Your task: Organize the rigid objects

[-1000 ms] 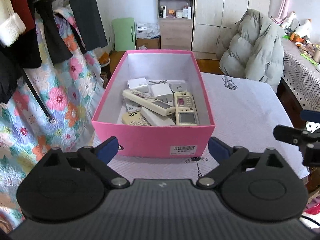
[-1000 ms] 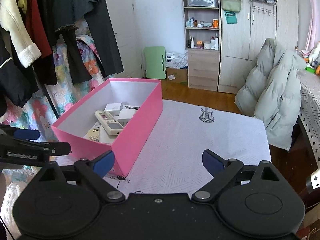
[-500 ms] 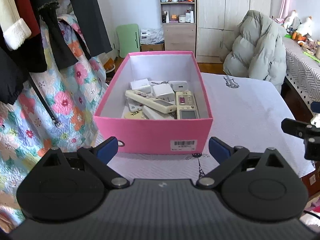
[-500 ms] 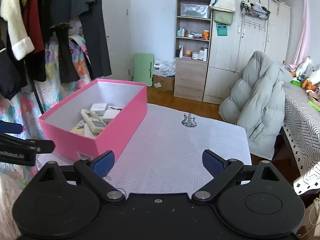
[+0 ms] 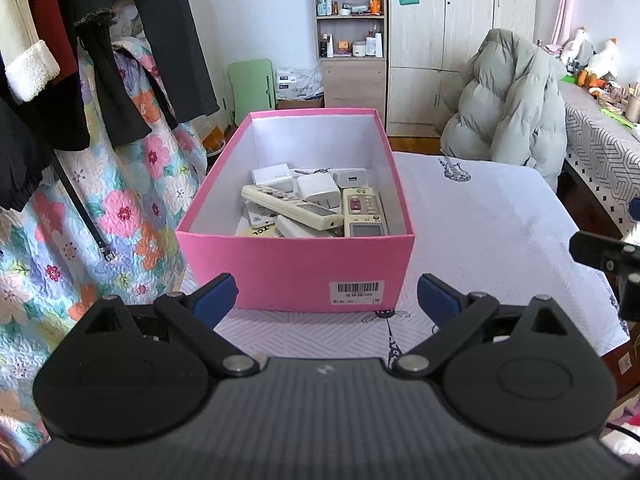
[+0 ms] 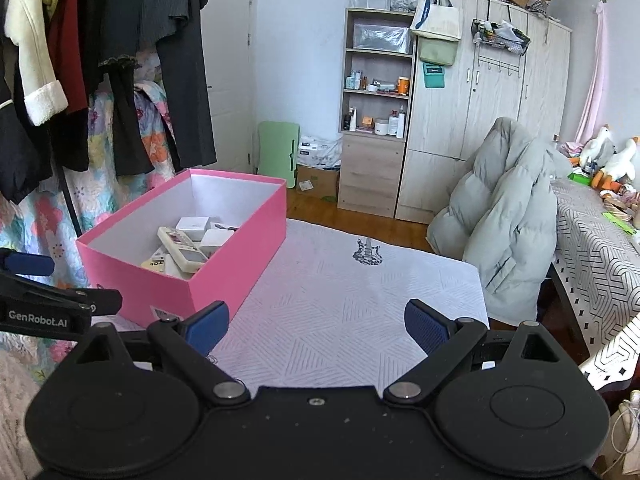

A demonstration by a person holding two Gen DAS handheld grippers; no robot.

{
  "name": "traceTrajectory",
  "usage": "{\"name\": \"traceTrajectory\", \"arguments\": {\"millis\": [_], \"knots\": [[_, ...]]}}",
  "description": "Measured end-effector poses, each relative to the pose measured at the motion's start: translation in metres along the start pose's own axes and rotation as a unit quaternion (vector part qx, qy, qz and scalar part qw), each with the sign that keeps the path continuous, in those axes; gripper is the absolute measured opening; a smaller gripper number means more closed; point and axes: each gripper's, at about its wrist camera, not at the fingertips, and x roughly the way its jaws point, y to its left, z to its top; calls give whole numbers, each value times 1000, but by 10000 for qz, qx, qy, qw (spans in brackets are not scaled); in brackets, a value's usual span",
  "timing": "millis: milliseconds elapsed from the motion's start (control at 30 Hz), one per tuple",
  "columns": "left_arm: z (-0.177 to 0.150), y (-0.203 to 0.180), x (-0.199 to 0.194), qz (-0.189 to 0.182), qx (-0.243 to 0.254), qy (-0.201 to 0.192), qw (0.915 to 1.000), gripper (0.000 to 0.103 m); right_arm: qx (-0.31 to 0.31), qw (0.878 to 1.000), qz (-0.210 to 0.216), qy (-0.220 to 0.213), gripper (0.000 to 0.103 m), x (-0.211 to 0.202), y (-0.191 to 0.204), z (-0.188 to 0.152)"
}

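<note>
A pink box stands on the left part of a table with a white patterned cloth. Inside it lie several remote controls and white chargers. My left gripper hangs open in front of the box's near wall, with nothing between its fingers. My right gripper is open and empty over the cloth, to the right of the box. Each gripper's side shows at the edge of the other's view.
Hanging clothes and a floral quilt crowd the table's left side. A grey puffer jacket sits on a chair behind the table. A shelf unit and wardrobe stand at the far wall. A second table with patterned cloth is at right.
Both grippers have drawn back and risen away from the box, which looks smaller and farther now. Both stayed open and empty.
</note>
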Motion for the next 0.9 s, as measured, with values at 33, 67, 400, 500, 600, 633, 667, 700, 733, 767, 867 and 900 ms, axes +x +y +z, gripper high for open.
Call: {"name": "traceTrajectory", "arguments": {"millis": [33, 67, 400, 500, 600, 633, 667, 700, 733, 767, 867, 900], "knots": [[0, 0, 1, 15, 14, 35, 10000, 98, -2, 10000, 4, 17, 97, 0, 1, -1], [0, -1, 2, 27, 25, 78, 10000, 98, -5, 10000, 4, 29, 97, 0, 1, -1], [-2, 3, 6, 60, -91, 107, 9999, 98, 66, 9996, -218, 168, 97, 6, 1, -2], [-4, 5, 9, -21, -142, 151, 9998, 98, 148, 9992, -297, 229, 97, 8, -1, -2], [-4, 6, 11, -55, -190, 153, 9997, 102, 164, 9991, -291, 248, 97, 8, 1, -3], [-4, 5, 11, -33, -171, 132, 9998, 103, 153, 9991, -307, 249, 97, 8, 1, -4], [-5, 4, 11, -10, -142, 112, 9998, 103, 142, 9991, -312, 247, 97, 8, 2, -4], [-5, 3, 10, 6, -125, 97, 9999, 103, 135, 9991, -305, 250, 97, 8, 2, -4], [-4, 3, 10, 16, -119, 82, 9999, 103, 137, 9991, -291, 263, 97, 8, 2, -4], [-4, 3, 9, 22, -114, 61, 9999, 103, 146, 9991, -283, 284, 97, 9, 1, -4], [-3, 3, 8, 54, -98, -6, 9999, 103, 169, 9989, -294, 318, 97, 10, 0, -4], [-3, 3, 7, 71, -82, -31, 9999, 103, 171, 9989, -287, 321, 97, 10, -1, -4]]}}
